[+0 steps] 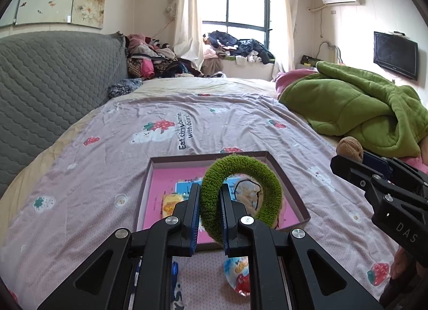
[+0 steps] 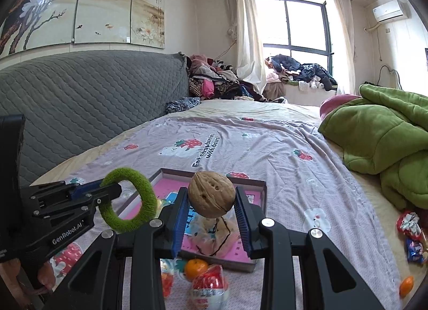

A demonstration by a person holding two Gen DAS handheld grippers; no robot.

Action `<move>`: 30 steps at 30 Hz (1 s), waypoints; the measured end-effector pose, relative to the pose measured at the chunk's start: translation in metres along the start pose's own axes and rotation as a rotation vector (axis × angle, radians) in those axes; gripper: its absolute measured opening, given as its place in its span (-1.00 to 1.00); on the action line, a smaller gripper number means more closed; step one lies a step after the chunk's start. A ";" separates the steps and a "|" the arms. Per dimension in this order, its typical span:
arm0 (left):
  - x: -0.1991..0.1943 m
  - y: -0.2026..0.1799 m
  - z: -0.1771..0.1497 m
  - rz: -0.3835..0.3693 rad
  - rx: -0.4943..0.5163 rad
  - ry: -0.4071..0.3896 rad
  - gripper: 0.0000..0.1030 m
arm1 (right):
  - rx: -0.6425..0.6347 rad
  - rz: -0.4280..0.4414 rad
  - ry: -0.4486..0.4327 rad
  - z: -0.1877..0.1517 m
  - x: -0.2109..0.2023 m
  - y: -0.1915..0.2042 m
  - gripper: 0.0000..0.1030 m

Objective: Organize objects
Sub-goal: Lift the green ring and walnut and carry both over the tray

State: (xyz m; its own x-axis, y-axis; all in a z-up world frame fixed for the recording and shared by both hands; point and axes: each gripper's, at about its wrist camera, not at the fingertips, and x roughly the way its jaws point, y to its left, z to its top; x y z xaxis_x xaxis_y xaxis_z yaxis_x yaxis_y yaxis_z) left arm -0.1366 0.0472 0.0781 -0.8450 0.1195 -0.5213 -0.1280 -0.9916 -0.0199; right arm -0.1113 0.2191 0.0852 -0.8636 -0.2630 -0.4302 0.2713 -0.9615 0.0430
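My left gripper [image 1: 210, 189] is shut on a fuzzy green ring [image 1: 256, 173], held above a shallow box with a pink bottom [image 1: 160, 184] on the bed. The ring also shows in the right wrist view [image 2: 145, 197], as does the left gripper [image 2: 107, 189]. My right gripper [image 2: 211, 195] is shut on a walnut [image 2: 211, 195] above the same box [image 2: 251, 184]. The walnut also shows in the left wrist view [image 1: 349, 148]. Inside the box lie a yellow snack packet [image 1: 171, 203] and a pale pouch with a black cord [image 1: 248, 192].
Wrapped snacks [image 2: 208, 286] and a small orange [image 2: 196, 268] lie on the sheet before the box. More wrappers [image 2: 412, 237] and another orange [image 2: 406, 284] lie at the right. A green blanket [image 1: 361, 112] is bunched right; a grey headboard [image 1: 53, 90] stands left.
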 end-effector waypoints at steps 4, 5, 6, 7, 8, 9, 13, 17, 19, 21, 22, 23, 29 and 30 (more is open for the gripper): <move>0.008 0.000 0.007 -0.003 -0.007 -0.001 -0.74 | -0.005 0.002 -0.003 0.002 0.005 -0.003 -0.33; 0.010 0.000 0.009 -0.006 -0.008 0.001 -0.74 | -0.009 0.001 -0.004 0.003 0.005 -0.002 -0.33; 0.011 0.000 0.010 -0.004 -0.010 0.000 -0.74 | -0.016 0.002 -0.007 0.004 0.007 -0.001 -0.33; 0.013 0.000 0.011 -0.003 -0.013 0.001 -0.74 | -0.020 0.002 -0.007 0.004 0.008 -0.001 -0.33; 0.016 0.000 0.013 -0.007 -0.017 0.001 -0.74 | -0.024 0.002 -0.007 0.005 0.009 -0.001 -0.33; 0.017 0.001 0.014 -0.002 -0.017 -0.002 -0.74 | -0.027 0.005 -0.007 0.005 0.010 -0.001 -0.33; 0.026 0.003 0.018 -0.004 -0.031 0.008 -0.74 | -0.052 0.006 -0.009 0.006 0.019 0.000 -0.33; 0.040 0.003 0.019 -0.001 -0.033 0.025 -0.74 | -0.068 0.005 -0.005 0.004 0.031 -0.001 -0.33; 0.047 0.004 0.018 -0.004 -0.037 0.042 -0.74 | -0.066 0.004 0.006 0.001 0.039 -0.003 -0.33; 0.057 0.006 0.015 -0.011 -0.052 0.070 -0.74 | -0.060 0.002 0.024 -0.002 0.047 -0.006 -0.33; 0.062 0.007 0.013 -0.017 -0.058 0.083 -0.74 | -0.060 0.004 0.034 -0.004 0.051 -0.007 -0.33; 0.069 0.007 0.011 -0.019 -0.067 0.097 -0.74 | -0.060 0.005 0.044 -0.005 0.055 -0.008 -0.33; 0.094 0.008 0.000 -0.016 -0.074 0.156 -0.74 | -0.047 0.014 0.104 -0.016 0.075 -0.014 -0.33; 0.098 0.007 -0.001 -0.015 -0.070 0.166 -0.74 | -0.043 0.012 0.112 -0.018 0.079 -0.015 -0.33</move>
State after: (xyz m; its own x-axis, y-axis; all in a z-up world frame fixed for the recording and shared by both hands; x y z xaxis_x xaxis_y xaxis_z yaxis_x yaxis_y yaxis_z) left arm -0.2201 0.0515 0.0261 -0.7452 0.1299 -0.6540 -0.0980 -0.9915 -0.0852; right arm -0.1757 0.2146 0.0342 -0.8079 -0.2616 -0.5281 0.3015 -0.9534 0.0110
